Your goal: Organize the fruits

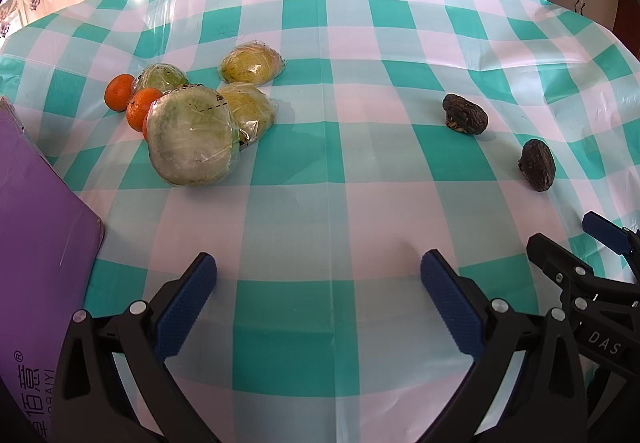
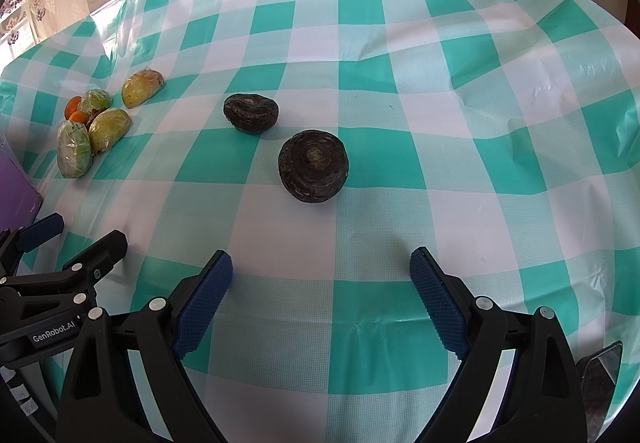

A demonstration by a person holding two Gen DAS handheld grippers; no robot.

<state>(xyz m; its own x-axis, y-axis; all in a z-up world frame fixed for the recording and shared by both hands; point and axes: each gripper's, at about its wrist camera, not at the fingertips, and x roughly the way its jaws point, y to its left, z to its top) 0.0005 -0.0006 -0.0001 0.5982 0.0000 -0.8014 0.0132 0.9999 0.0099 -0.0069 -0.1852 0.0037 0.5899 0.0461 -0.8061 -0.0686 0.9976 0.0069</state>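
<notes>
The purple box (image 1: 44, 243) at the left edge of the left wrist view carries white Chinese characters, a ® mark and Latin letters cut off by the frame, ending in "AIYI". The right gripper (image 1: 600, 283), seen from the left wrist, bears the letters "DAS" on its black body. The left gripper (image 2: 60, 263), seen from the right wrist, shows "GenRobot.AI" in white. The biggest wrapped fruit (image 1: 192, 139) has a dashed black line and a single letter "B" on its film.

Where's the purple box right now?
The purple box sits at the table's left edge in the left wrist view, just beside the wrapped fruit and oranges.
</notes>
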